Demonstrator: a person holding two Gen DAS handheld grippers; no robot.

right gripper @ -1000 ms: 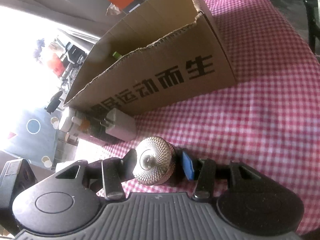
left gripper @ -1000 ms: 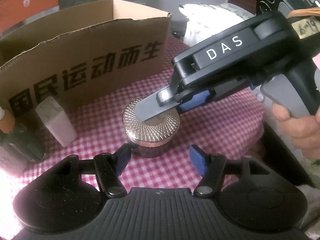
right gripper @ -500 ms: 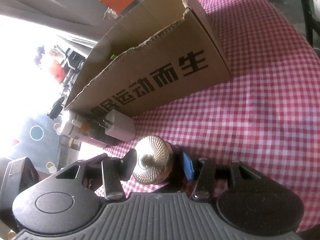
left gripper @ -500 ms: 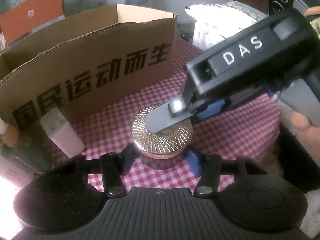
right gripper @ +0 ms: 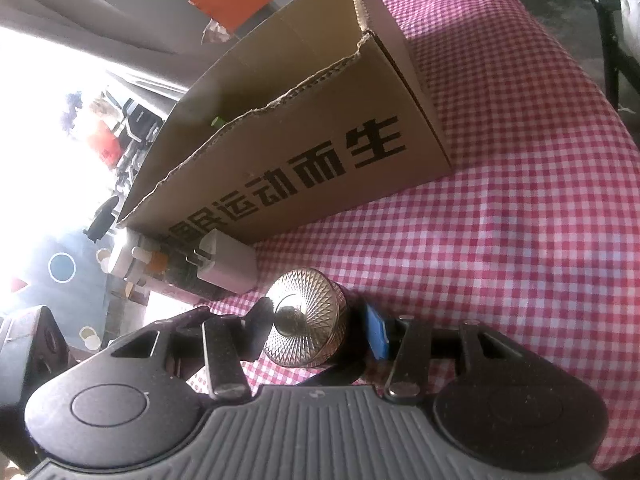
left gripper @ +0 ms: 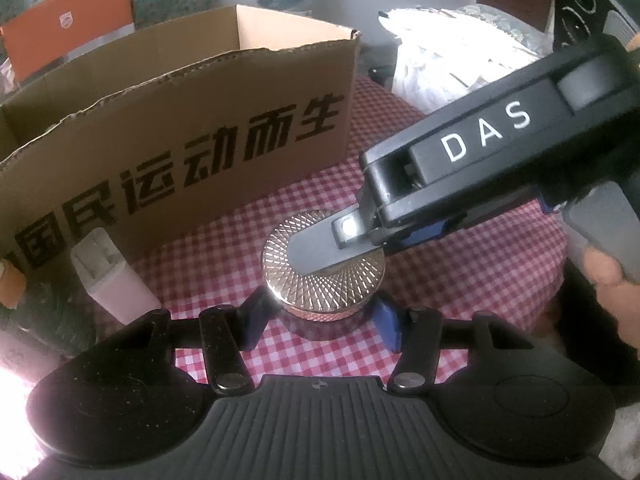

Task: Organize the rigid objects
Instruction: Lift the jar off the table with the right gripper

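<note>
A dark jar with a gold ribbed lid (left gripper: 324,280) stands low over the checked cloth in front of the cardboard box (left gripper: 200,120). My left gripper (left gripper: 322,318) is shut on the jar's body, with a pad touching each side. My right gripper (right gripper: 318,326) reaches in from the right and is shut on the same jar (right gripper: 308,320). One of its fingers (left gripper: 320,250) lies flat across the lid, and the other is mostly hidden behind the jar. I cannot tell whether the jar rests on the cloth.
A white plug adapter (left gripper: 108,280) and a dark bottle (left gripper: 40,312) stand at the box's left end. The box (right gripper: 320,132) is open-topped, with a green item (right gripper: 218,121) inside. A white bag (left gripper: 452,56) sits behind. A hand (left gripper: 612,280) holds the right gripper.
My left gripper has moved forward to the jar and its jaws have closed in on the jar's body. The right gripper has kept its hold and barely moved.
</note>
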